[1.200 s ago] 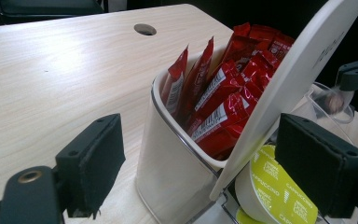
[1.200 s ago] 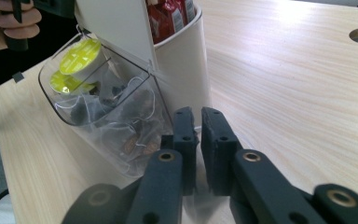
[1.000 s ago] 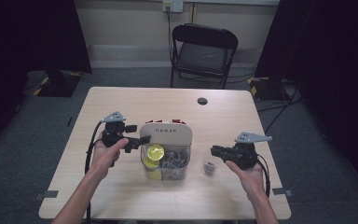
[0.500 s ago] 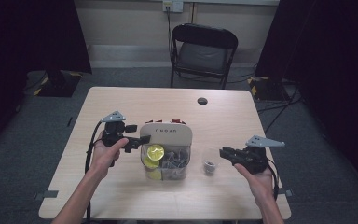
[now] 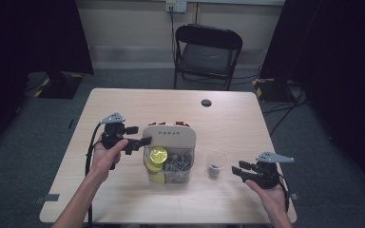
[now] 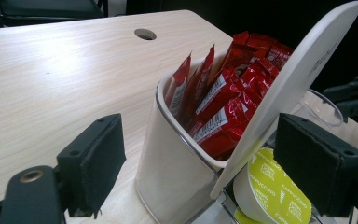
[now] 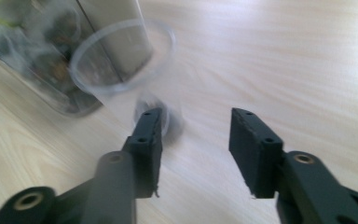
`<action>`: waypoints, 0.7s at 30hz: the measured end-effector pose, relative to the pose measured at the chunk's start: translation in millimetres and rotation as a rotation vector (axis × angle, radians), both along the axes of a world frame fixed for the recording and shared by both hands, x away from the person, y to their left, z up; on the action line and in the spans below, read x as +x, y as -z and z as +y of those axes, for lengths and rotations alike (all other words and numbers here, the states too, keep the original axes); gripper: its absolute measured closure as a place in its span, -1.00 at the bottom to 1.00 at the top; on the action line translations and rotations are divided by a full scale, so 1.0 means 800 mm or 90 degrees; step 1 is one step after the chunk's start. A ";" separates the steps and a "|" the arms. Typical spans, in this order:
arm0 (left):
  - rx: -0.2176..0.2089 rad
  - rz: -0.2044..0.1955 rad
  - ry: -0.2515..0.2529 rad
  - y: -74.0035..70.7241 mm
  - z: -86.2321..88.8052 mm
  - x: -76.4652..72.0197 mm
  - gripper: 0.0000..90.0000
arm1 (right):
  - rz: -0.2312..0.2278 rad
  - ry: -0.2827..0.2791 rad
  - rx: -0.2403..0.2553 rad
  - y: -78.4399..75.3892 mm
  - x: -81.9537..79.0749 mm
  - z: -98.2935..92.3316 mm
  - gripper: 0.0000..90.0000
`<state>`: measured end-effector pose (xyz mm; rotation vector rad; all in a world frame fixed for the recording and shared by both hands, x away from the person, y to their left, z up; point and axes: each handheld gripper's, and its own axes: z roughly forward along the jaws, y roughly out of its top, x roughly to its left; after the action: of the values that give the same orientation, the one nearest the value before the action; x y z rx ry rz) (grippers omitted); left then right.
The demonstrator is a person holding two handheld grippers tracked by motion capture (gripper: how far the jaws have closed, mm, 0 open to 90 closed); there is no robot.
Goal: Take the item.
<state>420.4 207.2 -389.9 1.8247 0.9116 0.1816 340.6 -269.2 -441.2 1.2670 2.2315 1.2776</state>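
Clear plastic cup (image 5: 216, 163) stands upright on the pale wooden table (image 5: 123, 104), just right of the clear organiser box (image 5: 170, 161), with something small and dark at its bottom. In the right gripper view the cup (image 7: 126, 70) sits just ahead of the two black jaws, apart from both pads, and is blurred. The right gripper (image 5: 240, 172) rests low near the table's right front corner, pointing toward the cup; its jaws have just been opening and stand partly apart, with only bare tabletop between them.

Left of the cup, the box holds yellow-lidded capsules (image 5: 158, 154) in front and red sachets (image 6: 223, 98) in the rear white compartment, with a white rounded lid (image 6: 303, 70) leaning across it. The left gripper (image 5: 145, 141) hovers at the box's left rim, jaws spread wide; its own view shows the pads on either side of the box corner and lid, neither pad pressing on them.

Farther back, a dark round hole (image 5: 206, 102) marks the tabletop, and a black folding chair (image 5: 206, 52) stands behind the table
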 end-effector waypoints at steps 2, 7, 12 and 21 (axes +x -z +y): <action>-0.005 0.001 -0.001 0.000 0.002 0.000 -0.64 | 0.005 0.003 -0.009 0.009 0.001 -0.002 0.10; -0.009 -0.001 -0.002 -0.003 0.009 0.000 -0.63 | 0.023 0.030 -0.025 0.025 0.008 -0.005 -0.17; -0.019 -0.018 -0.022 -0.014 0.026 -0.003 -0.62 | 0.038 0.045 -0.064 0.040 0.015 -0.002 -0.35; -0.036 -0.031 -0.076 -0.023 0.036 0.004 -0.62 | 0.058 0.047 -0.107 0.057 0.019 0.002 -0.65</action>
<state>423.4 236.3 -371.8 1.7084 0.9826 0.2718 356.0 -267.6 -486.4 1.3534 2.2764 1.0031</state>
